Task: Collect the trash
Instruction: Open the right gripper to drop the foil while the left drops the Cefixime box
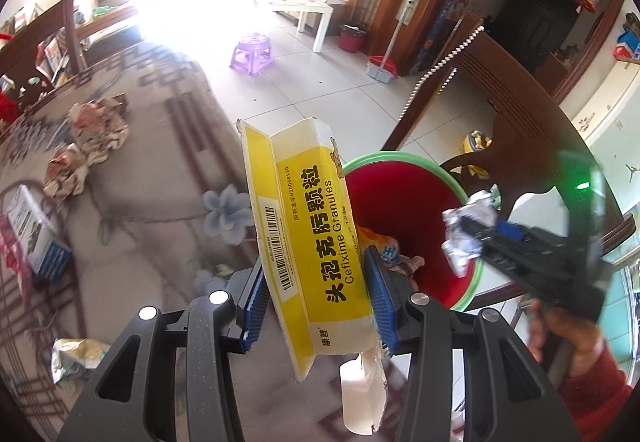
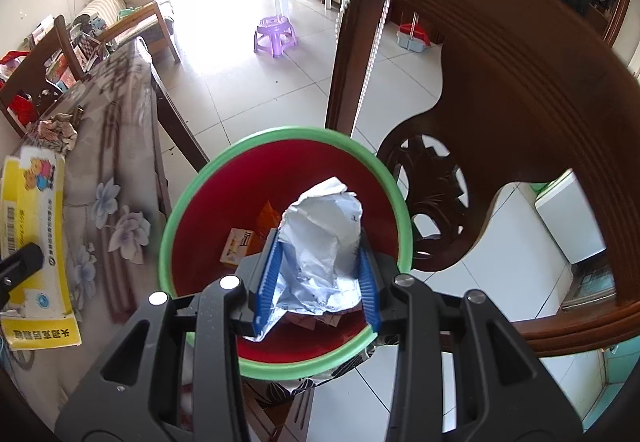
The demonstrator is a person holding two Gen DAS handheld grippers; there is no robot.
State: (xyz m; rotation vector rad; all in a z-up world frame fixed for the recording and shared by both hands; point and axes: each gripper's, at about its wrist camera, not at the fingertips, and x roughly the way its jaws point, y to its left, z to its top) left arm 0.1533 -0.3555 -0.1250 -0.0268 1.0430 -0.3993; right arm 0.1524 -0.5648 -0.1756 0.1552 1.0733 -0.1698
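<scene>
A: Where's the yellow medicine box (image 1: 304,238)?
B: Clamped in the left gripper (image 1: 318,300), long axis pointing away, beside the red bin (image 2: 208,210).
A: And the right gripper (image 2: 318,282)?
B: Closed on crumpled silver foil (image 2: 320,242), directly above the bin's opening.

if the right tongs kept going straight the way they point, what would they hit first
Probably the trash inside the red bin: the right tongs, shut on crumpled paper, point down into its mouth, though depth is unclear.

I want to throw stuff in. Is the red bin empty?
No. The bin already holds a small box and orange wrappers.
</scene>
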